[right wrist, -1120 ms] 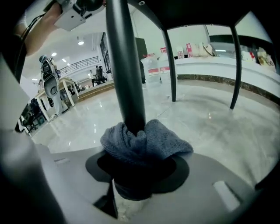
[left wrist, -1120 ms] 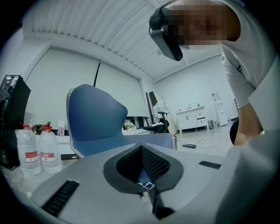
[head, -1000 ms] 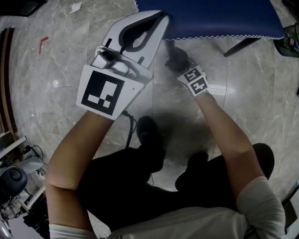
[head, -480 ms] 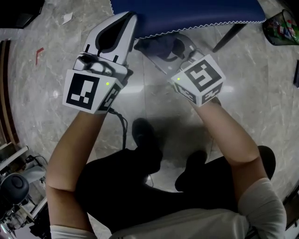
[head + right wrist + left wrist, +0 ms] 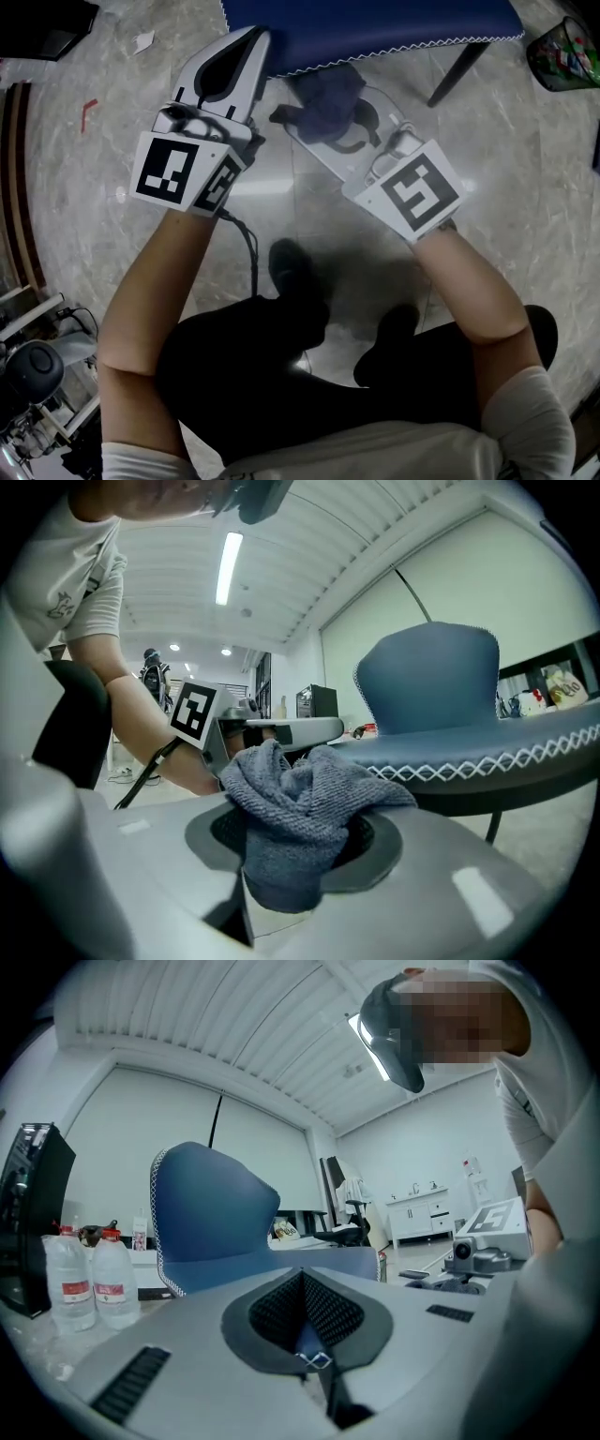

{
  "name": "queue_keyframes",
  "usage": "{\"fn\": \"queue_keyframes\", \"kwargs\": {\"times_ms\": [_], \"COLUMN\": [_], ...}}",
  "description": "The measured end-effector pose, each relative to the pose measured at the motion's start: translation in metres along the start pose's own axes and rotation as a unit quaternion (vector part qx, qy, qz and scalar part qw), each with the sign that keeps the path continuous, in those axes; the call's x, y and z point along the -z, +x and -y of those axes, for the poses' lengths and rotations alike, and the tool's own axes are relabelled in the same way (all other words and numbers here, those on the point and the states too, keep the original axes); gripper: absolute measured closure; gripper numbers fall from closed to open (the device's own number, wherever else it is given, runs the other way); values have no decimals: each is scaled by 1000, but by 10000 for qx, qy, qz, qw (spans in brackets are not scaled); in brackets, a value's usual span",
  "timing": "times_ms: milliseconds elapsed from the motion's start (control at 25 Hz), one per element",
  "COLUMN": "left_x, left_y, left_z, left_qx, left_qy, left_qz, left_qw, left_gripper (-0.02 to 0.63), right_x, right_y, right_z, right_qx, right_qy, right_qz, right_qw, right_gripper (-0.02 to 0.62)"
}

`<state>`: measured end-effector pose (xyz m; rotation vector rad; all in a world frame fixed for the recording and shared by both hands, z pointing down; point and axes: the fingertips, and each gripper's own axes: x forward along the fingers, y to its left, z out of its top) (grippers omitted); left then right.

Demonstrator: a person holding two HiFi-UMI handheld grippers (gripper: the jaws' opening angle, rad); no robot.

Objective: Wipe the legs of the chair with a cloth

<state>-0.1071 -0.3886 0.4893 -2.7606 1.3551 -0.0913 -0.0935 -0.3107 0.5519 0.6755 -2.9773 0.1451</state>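
The blue chair seat point(image 5: 375, 23) fills the top of the head view, with one black leg point(image 5: 457, 73) slanting down to the marble floor at its right. My right gripper point(image 5: 309, 117) sits just below the seat's front edge, shut on a bunched grey-blue cloth point(image 5: 330, 94). In the right gripper view the cloth point(image 5: 300, 803) bulges out of the jaws of the right gripper point(image 5: 286, 850), beside the seat point(image 5: 487, 752) and the leg point(image 5: 494, 825). My left gripper point(image 5: 255, 37) is shut and holds nothing, its tips at the seat's left front corner. The left gripper point(image 5: 303, 1283) faces the chair back point(image 5: 211, 1213).
A bin point(image 5: 567, 52) with coloured items stands at the top right. Equipment and cables point(image 5: 28, 366) crowd the lower left. The person's shoes point(image 5: 295, 267) stand on the floor below the grippers. Two water bottles point(image 5: 94, 1279) stand left of the chair.
My right gripper has risen from low near the floor and turned its marker cube upward, bringing the cloth up to the seat's front edge. The left gripper has drifted left.
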Motion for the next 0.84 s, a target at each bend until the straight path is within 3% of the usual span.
{"fn": "queue_keyframes", "kwargs": {"times_ms": [840], "left_x": [3], "left_y": [1], "left_z": [6], "left_qx": [-22], "left_qy": [121], "left_qz": [-99], "left_qw": [9999], "left_gripper": [601], "right_x": [-14], "right_y": [-12], "right_z": [-2], "right_qx": [-5], "right_qy": [36], "right_qz": [239], "right_qw": [9997], "right_gripper": [442]}}
